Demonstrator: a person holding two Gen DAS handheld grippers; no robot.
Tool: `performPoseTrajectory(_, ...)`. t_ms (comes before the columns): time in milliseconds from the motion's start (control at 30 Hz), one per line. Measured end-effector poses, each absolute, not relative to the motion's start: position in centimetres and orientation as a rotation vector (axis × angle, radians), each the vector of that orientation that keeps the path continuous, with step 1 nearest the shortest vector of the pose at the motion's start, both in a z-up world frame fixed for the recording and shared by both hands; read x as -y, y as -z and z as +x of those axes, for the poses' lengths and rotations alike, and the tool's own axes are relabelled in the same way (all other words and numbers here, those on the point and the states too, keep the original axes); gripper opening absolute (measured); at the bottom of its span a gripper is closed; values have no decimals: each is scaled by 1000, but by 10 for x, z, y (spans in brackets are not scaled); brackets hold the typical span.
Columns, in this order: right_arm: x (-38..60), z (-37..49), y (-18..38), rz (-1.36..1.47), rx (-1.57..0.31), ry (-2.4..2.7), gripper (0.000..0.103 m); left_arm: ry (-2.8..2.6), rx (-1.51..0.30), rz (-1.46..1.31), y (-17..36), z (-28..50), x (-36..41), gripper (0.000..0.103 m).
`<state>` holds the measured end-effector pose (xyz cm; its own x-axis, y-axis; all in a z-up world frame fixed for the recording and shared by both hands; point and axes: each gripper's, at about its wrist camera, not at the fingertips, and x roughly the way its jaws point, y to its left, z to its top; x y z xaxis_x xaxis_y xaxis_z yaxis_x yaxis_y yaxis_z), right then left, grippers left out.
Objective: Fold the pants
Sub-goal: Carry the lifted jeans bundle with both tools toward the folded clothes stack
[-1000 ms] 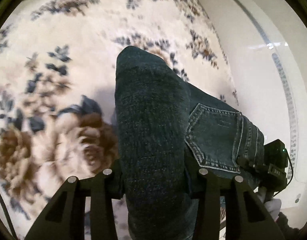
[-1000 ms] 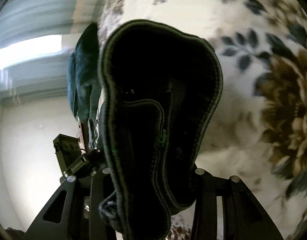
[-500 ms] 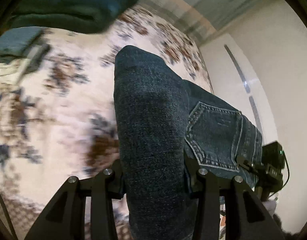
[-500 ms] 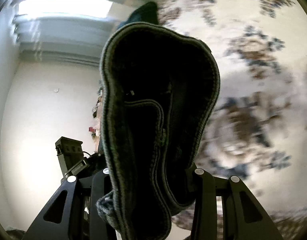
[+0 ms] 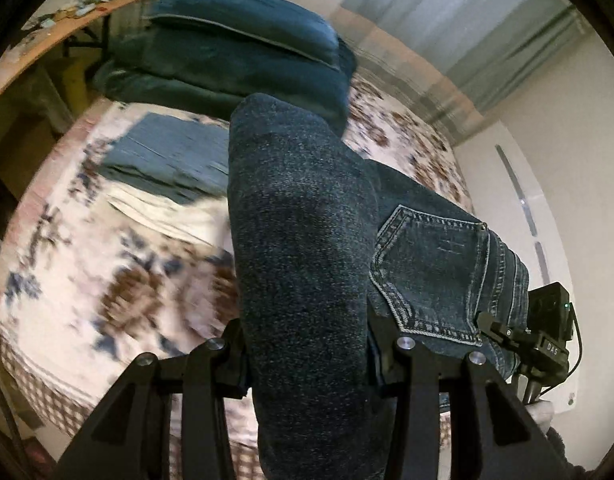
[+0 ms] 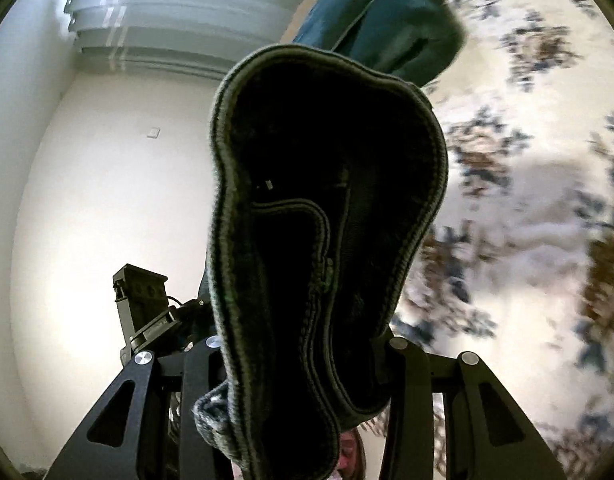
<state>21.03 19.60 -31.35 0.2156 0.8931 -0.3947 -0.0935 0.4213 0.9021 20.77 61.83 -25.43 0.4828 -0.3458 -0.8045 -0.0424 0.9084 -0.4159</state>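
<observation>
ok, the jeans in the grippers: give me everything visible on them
The jeans are dark blue denim, bunched thick and lifted above the floral bedspread. The left gripper is clamped on a folded wad; a back pocket with pale stitching stretches toward the right gripper. In the right wrist view the right gripper pinches a dark fold edged by a stitched seam; that side is in shadow, so detail is lost. Nothing else touches them.

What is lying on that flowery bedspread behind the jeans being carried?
Behind the jeans, a folded blue garment and stacked teal cushions lie on the bedspread. The jeans hide whatever is directly behind them.
</observation>
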Motion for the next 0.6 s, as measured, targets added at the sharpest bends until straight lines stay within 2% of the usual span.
performPoseTrajectory(200,-318,275,327,855,-1170,-857,42,188,-1062,-420,260,270,-702,39)
performPoseTrajectory(367,-390,334,345,847,-1169,-844,42,210,-1073,-417,285,331,-764,39)
performPoseTrajectory(600,-479,431,396,851,-1186,-816,42,204,-1085,-429,329,407,-835,39)
